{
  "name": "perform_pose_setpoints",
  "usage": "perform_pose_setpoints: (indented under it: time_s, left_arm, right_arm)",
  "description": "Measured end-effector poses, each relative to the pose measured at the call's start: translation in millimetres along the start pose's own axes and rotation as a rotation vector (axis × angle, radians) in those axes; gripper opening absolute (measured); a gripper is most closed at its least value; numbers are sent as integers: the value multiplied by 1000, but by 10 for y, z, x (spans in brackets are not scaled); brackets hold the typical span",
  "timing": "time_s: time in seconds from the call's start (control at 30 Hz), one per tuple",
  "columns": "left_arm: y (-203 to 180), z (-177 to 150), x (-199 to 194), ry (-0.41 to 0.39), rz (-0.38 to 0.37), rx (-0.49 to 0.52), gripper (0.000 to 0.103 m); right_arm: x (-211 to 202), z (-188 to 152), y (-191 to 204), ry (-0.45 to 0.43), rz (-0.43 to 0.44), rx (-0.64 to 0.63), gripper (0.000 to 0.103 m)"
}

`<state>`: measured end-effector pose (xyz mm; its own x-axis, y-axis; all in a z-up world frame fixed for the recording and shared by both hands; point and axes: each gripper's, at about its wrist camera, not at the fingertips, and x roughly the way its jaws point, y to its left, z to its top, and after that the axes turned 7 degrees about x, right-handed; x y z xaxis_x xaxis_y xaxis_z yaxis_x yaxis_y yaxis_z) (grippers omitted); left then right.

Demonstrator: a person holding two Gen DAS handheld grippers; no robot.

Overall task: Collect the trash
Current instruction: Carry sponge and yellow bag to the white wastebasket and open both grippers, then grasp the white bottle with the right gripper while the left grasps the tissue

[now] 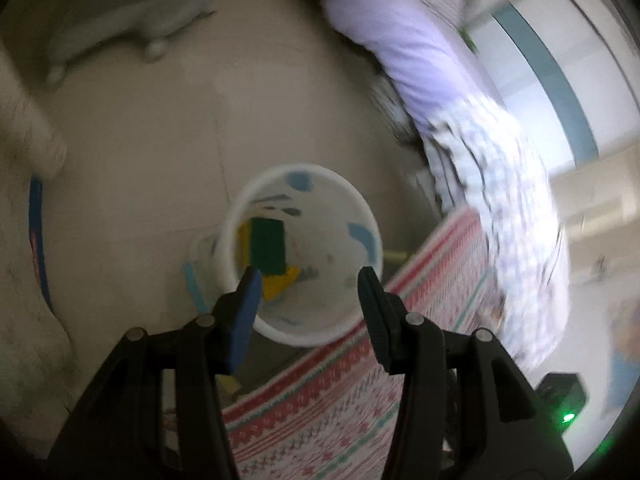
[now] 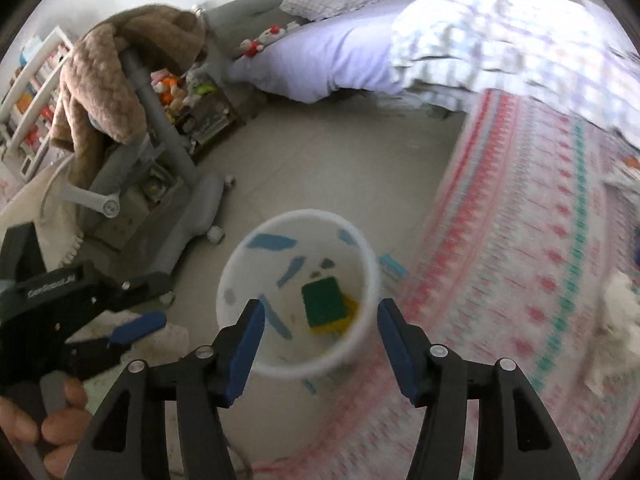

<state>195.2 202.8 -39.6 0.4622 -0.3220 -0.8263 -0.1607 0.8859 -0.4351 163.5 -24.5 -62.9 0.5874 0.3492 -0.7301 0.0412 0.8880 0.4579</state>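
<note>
A white bin (image 1: 304,170) with blue marks stands on the floor at the rug's edge. At its bottom lies a green and yellow sponge (image 1: 267,246). My left gripper (image 1: 308,280) hangs open above the bin's near rim, with nothing between its fingers. In the right wrist view the same bin (image 2: 304,216) and sponge (image 2: 323,306) sit just ahead of my right gripper (image 2: 320,308), which is open and empty over the rim. At the left of that view is the left gripper (image 2: 120,336), held by a hand (image 2: 60,420).
A red and green patterned rug (image 2: 520,260) lies right of the bin, with a white crumpled item (image 2: 616,320) on it. A bed with a lilac sheet (image 2: 320,52) stands behind. A grey wheeled chair base (image 2: 180,208) draped with a brown blanket (image 2: 108,80) stands left.
</note>
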Motion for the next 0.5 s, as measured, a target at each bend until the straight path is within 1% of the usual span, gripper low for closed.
perform_pose_setpoints:
  time_s: [0.07, 0.13, 0.2, 0.27, 0.33, 0.4, 0.47, 0.5]
  left_arm:
    - [-328, -86, -42, -25, 41, 150, 58]
    - [-555, -179, -75, -45, 53, 246, 63]
    - [-783, -288, -100, -53, 36, 327, 66]
    - [-1042, -417, -112, -64, 25, 412, 73]
    - [-1346, -619, -105, -81, 29, 536, 79]
    - [-1626, -824, -42, -63, 11, 665, 80]
    - [-1937, -1056, 102, -17, -9, 786, 80]
    - [-2042, -1144, 161, 2, -14, 820, 80]
  right_arm:
    - [-247, -42, -185, -3, 17, 23, 60]
    - [-501, -81, -348, -10, 23, 35, 61]
    - [-840, -120, -556, -36, 7, 40, 62]
    - [-1134, -133, -759, -62, -10, 47, 65]
    - [-1420, -123, -1041, -81, -27, 71, 71]
    - [-1587, -92, -1317, -94, -54, 106, 72]
    - [-1718, -48, -1592, -116, -103, 145, 72]
    - [-1787, -40, -1760, -132, -125, 175, 72]
